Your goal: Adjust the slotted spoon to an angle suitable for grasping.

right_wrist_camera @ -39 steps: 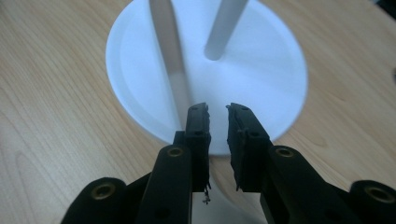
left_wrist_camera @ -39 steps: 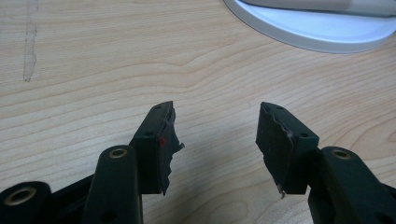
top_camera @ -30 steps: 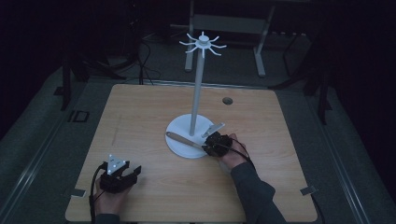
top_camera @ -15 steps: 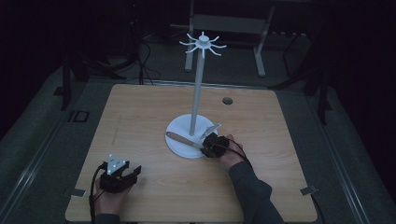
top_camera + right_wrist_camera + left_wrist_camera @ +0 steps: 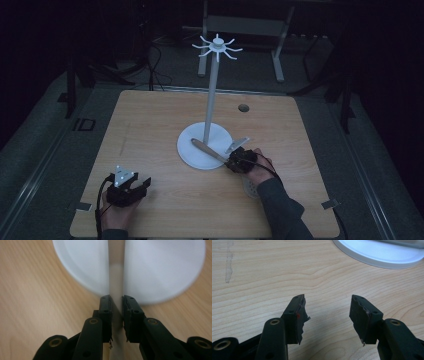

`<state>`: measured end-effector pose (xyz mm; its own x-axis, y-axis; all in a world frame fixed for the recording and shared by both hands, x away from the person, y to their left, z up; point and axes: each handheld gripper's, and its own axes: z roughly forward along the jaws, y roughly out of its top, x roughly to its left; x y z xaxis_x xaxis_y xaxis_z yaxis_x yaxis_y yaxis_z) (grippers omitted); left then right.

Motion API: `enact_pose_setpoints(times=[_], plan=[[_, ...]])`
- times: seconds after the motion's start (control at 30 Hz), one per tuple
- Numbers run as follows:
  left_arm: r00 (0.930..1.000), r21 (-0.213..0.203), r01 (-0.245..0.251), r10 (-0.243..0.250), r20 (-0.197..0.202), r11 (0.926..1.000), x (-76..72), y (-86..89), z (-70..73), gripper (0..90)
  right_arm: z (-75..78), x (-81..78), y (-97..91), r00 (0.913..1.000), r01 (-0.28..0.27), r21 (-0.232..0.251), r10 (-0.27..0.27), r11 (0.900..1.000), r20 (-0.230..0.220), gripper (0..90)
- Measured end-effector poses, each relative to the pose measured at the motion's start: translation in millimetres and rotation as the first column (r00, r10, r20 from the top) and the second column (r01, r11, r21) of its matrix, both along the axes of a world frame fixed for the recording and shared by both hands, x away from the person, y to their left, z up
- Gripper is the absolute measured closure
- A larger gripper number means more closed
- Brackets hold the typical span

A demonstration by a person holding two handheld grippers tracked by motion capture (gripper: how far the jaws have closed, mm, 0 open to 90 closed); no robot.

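Looking along our right gripper (image 5: pixel 116 305) in its own view, we see a long, pale wooden stick-like handle (image 5: pixel 116 277) running straight up the middle of the frame, from between the two black jaws out across the round white base of the tall stand (image 5: pixel 162 270). The jaws have just been closing, and they now sit tight against the handle on both sides, so we judge that we grip it near its lower end. In the high view the same handle (image 5: pixel 207 149) lies at centre, slanting from our right gripper (image 5: pixel 239 161) at lower right up toward the thin white pole (image 5: pixel 212 95) at upper left, its far end resting on the white base (image 5: pixel 192 155). So its long axis lines up with the jaws and points at the pole; that is the relation the coming move turns on, since any lift will swing the free end close to the pole, which bears a ring of short white hooks at its top (image 5: pixel 217 46). Our right hand (image 5: pixel 257 167) is plainly the nearer one. Our left gripper (image 5: pixel 125 187) rests well apart at the lower left of the light wooden table (image 5: pixel 150 120); in its own view its jaws (image 5: pixel 327 312) stand wide apart with nothing but bare wood between them.
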<state>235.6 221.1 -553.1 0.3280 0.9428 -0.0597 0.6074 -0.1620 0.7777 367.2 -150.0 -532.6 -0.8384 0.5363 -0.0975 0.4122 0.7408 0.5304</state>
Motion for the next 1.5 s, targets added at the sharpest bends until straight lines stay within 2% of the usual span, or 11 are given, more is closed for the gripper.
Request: enact_pose_setpoints(times=[0.17, 0.3, 0.53, 0.63, 0.83, 0.93, 1.0, 1.1, 1.23, 1.4, 1.5], plan=[[1.0000, 0.001, 0.000, 0.000, 0.000, 1.0000, 0.1, -1.2, -0.5, 46.7, -0.7, -14.8, -29.1, 0.9998, 0.017, 0.013, -0.017, 0.9998, -0.004, 78.0], [1.0000, 0.003, 0.002, -0.002, -0.001, 1.0000, 0.1, -1.7, -0.6, 46.7, -1.8, -23.6, -48.2, 0.9993, 0.036, 0.000, -0.036, 0.9993, -0.011, 77.9], [1.0000, 0.008, 0.003, -0.003, -0.007, 1.0000, 0.6, -2.5, -1.1, 46.7, -0.9, -26.0, -67.6, 0.9973, 0.062, -0.011, -0.063, 0.9980, -0.039, 77.1], [1.0000, 0.008, 0.006, -0.006, -0.007, 1.0000, 0.8, -3.2, -1.3, 46.7, 1.5, -21.9, -63.0, 0.9972, 0.069, -0.019, -0.069, 0.9974, -0.027, 71.1], [1.0000, 0.003, 0.003, -0.003, -0.004, 1.0000, 0.4, -2.2, -0.7, 46.7, 7.3, -4.1, -40.3, 0.9975, 0.060, -0.030, -0.061, 0.9978, -0.035, 69.0], [1.0000, 0.000, 0.002, -0.002, -0.001, 1.0000, 0.3, -1.8, -0.5, 46.7, 6.7, 6.4, -30.0, 0.9967, 0.059, -0.050, -0.062, 0.9970, -0.053, 68.6], [1.0000, -0.003, 0.002, -0.002, 0.002, 1.0000, 0.2, -1.8, -0.4, 46.7, 4.7, 12.0, -24.3, 0.9947, 0.053, -0.063, -0.059, 0.9966, -0.085, 68.6], [1.0000, -0.003, 0.002, -0.002, 0.003, 1.0000, 0.4, -1.5, -0.4, 46.7, 1.3, 16.8, -17.6, 0.9931, 0.034, -0.096, -0.044, 0.9948, -0.109, 70.3], [1.0000, -0.001, 0.004, -0.004, 0.000, 1.0000, 0.4, -2.2, -0.4, 46.6, -3.9, 21.4, -14.1, 0.9884, 0.036, -0.128, -0.054, 0.9912, -0.142, 70.1], [1.0000, 0.003, 0.004, -0.004, -0.003, 1.0000, 0.6, -2.2, -0.5, 46.5, -3.4, 23.2, -10.8, 0.9869, 0.035, -0.144, -0.057, 0.9889, -0.151, 71.8], [1.0000, 0.006, 0.007, -0.007, -0.004, 1.0000, 0.5, -2.5, -0.5, 46.5, -3.3, 25.0, -11.6, 0.9820, 0.037, -0.132, -0.061, 0.9905, -0.179, 73.9]])
